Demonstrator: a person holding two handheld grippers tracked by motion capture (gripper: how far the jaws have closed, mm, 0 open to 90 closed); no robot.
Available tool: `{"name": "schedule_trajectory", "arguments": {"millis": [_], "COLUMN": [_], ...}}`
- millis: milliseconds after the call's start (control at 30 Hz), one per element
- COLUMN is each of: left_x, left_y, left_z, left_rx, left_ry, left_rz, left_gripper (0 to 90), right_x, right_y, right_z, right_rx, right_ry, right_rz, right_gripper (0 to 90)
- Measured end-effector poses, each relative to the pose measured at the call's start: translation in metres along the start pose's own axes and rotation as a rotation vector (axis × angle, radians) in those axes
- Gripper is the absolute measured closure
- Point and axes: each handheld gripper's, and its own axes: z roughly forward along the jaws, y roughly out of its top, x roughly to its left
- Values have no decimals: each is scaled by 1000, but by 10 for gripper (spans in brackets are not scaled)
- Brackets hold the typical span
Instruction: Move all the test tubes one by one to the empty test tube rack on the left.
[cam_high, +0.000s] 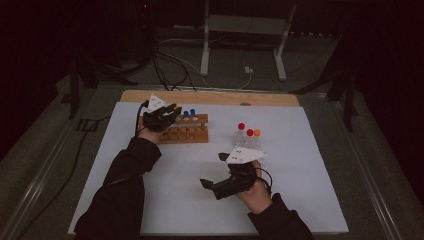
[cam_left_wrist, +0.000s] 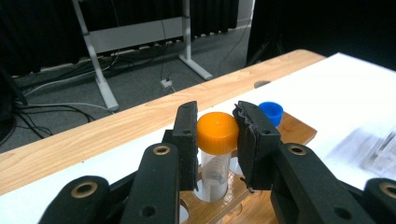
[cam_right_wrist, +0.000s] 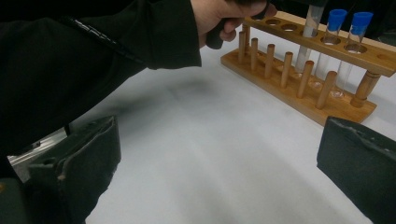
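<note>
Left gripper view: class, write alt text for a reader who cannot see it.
The left gripper, its black jaws shut on an orange-capped tube, holds the tube upright in a hole of a wooden rack. A blue cap shows just behind the jaws, with the table edge and floor beyond.

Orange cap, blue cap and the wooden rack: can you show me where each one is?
orange cap (cam_left_wrist: 217, 132), left gripper view, on its front side.
blue cap (cam_left_wrist: 271, 112), left gripper view, on its side wall.
wooden rack (cam_right_wrist: 299, 95), right gripper view, on its base board.
</note>
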Motion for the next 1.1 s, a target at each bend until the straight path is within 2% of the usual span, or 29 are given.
{"name": "schedule_trajectory", "arguments": {"millis": [200,333,467,600,767,800,967,1033,1100], "left_x": [-1,0,0,1,-1,-2,-6,-7,-11], "left_y": [-4,-8,-9,-9,-4,-2,9,14,18], "left_z": [4,4,3,3,2,-1,-17,-26,-34], "left_rx": [29,18,18,16,50,48,13,3,-6], "left_ry": [4,-3,9,-3,7,12,-18,-43,-55], "left_rz": [15,-4,3,-10,-3,5,5,-1,13], "left_gripper": [716,715,715,714,701,691,553,508,443], "right_x": [1,0,0,0,-1,-1,-4,-6,-8], "right_y": [0,0,0,0,1,1,2,3,5], "right_z": [0,0,-1,-1,-2,-2,-6,-8,-10], "right_rx": [1,3,5,4,0,-2,-11,-13,-20], "right_ry": [3,-3,-4,-3,-2,-2,-9,-18,-27], "right_rz": [-1,-1,0,0,6,4,8,6,4], "right_gripper": [0,0,0,0,0,0,0,0,0]}}
